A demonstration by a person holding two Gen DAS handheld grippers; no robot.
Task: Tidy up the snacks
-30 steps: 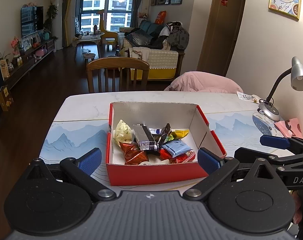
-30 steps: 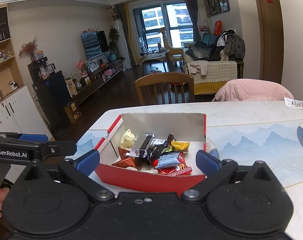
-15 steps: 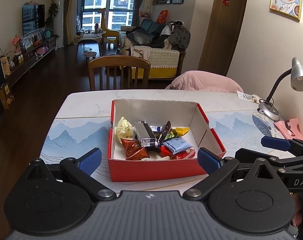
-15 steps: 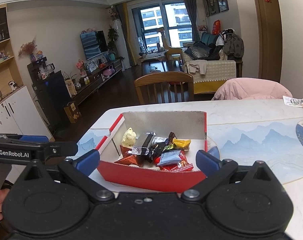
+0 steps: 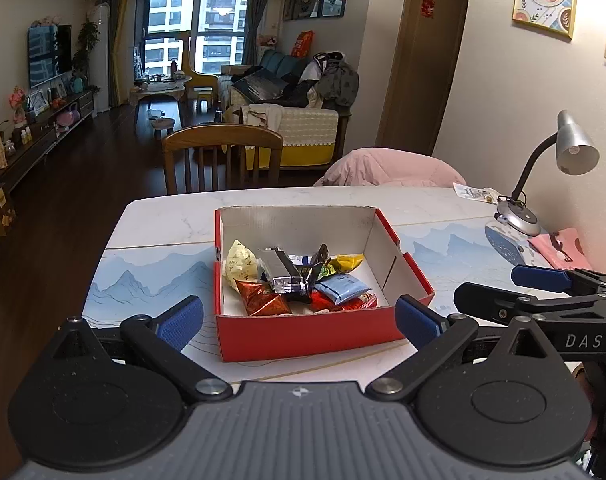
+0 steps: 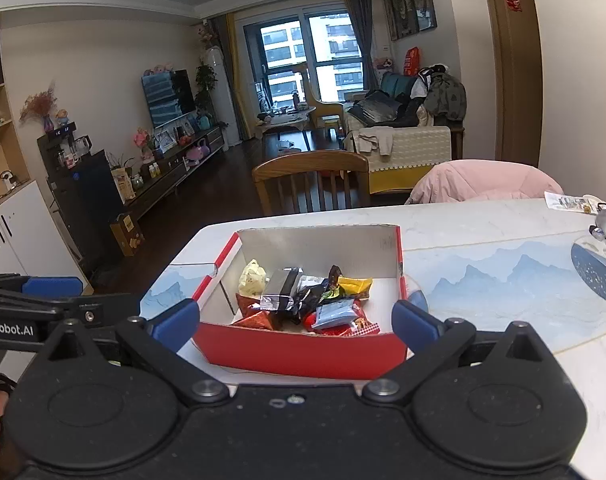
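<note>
A red cardboard box point(image 5: 303, 338) point(image 6: 299, 350) with a white inside stands on the table in front of both grippers. In it lies a pile of wrapped snacks point(image 5: 299, 280) point(image 6: 307, 300): a pale yellow one, a silver bar, dark, orange-red, light blue and yellow packets. My left gripper point(image 5: 299, 322) is open, short of the box's near wall, its blue pads wider apart than the box. My right gripper point(image 6: 297, 320) is open too and holds nothing, just before the near wall. In the left wrist view the right gripper's fingers point(image 5: 543, 278) reach in from the right.
The table point(image 5: 171, 220) is white marble with a blue mountain-print mat. A grey desk lamp point(image 5: 543, 168), a pink cloth point(image 5: 559, 244) and a small packet point(image 5: 477, 194) are at the far right. A wooden chair point(image 5: 223, 158) and a pink jacket point(image 5: 387, 170) stand behind the table.
Both grippers have drawn back and risen a little, so the box sits slightly further off in both views. Jaws stay open and the snacks have not moved.
</note>
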